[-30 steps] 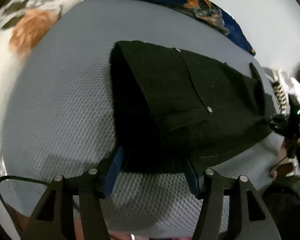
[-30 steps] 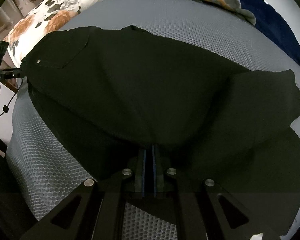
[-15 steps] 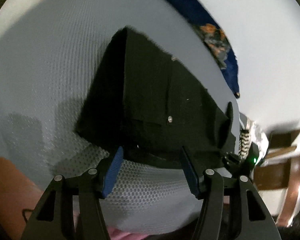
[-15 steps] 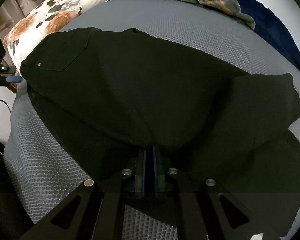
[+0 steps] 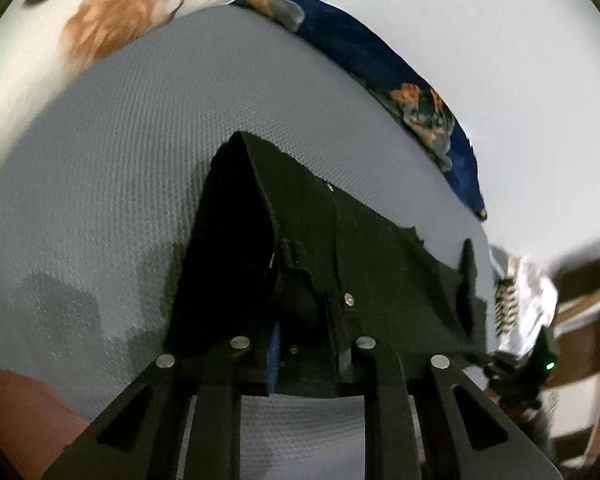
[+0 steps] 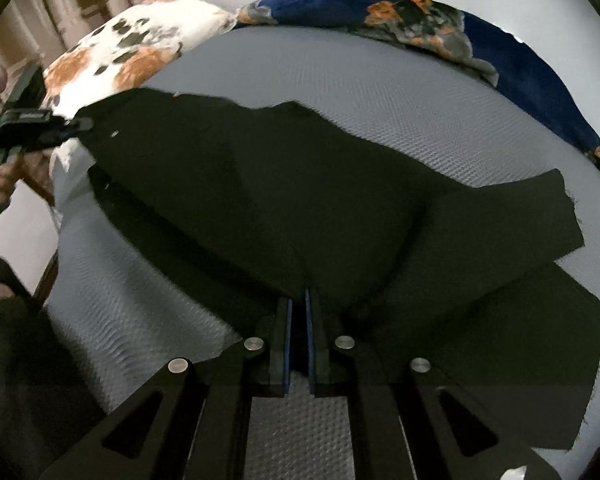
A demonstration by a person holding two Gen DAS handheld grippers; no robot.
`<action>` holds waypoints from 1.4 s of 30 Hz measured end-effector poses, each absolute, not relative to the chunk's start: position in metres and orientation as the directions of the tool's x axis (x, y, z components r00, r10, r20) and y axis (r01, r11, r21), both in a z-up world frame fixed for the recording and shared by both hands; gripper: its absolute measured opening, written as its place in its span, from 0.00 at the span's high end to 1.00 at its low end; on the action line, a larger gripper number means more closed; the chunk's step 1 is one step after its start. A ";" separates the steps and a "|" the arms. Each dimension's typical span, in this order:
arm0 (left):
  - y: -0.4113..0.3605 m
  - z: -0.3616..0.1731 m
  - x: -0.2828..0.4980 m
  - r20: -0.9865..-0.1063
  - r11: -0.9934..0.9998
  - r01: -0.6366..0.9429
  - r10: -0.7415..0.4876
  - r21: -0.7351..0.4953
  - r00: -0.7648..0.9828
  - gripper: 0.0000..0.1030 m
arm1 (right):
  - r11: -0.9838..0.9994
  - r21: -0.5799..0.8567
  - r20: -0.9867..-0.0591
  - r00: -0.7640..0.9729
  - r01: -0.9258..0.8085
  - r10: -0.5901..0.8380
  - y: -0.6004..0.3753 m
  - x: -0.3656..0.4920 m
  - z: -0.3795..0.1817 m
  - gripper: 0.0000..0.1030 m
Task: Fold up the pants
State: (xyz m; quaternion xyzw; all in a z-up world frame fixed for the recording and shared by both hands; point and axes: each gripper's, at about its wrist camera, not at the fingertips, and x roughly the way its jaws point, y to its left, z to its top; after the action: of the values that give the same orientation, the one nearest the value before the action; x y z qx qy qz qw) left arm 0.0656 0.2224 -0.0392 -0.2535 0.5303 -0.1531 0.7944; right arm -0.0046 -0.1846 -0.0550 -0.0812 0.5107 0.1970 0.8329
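Gripping black pants [image 6: 284, 200] over grey mattress [image 6: 400, 92]: left gripper [image 5: 306, 354] just clamped onto waistband, right gripper [image 6: 298, 336] pinched shut on leg fabric.

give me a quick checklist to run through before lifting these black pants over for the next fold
1. Left gripper fingers just closed, waistband of the black pants between them: ok.
2. Right gripper shut on the pants edge: ok.
3. Legs lined up: not ok, the two leg ends lie offset.
4. Grey mattress beyond the pants bare for the fold: ok.
5. Floral pillow apart from the pants: cannot tell.
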 end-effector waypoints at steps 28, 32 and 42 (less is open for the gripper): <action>0.164 0.005 0.022 -0.800 0.948 0.284 -0.277 -0.139 0.532 0.55 | 0.914 0.307 -0.898 0.237 -0.264 0.370 -0.202 0.011 -0.110 0.87; 0.087 -0.002 0.021 -0.797 0.853 0.492 -0.417 -0.176 0.438 0.55 | 0.909 0.354 -0.892 0.214 -0.221 0.399 -0.207 0.017 -0.112 0.87; -0.050 -0.050 0.022 -0.849 0.664 0.725 -0.478 -0.183 0.224 0.55 | 0.886 0.425 -0.863 0.213 -0.186 0.459 -0.214 0.018 -0.109 0.85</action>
State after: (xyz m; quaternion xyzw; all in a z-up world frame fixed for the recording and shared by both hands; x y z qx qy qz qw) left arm 0.0224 -0.0495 -0.0496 0.1271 0.4861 -0.3896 0.7719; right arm 0.0177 -0.2139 -0.1092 0.1154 0.5914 0.2092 0.7702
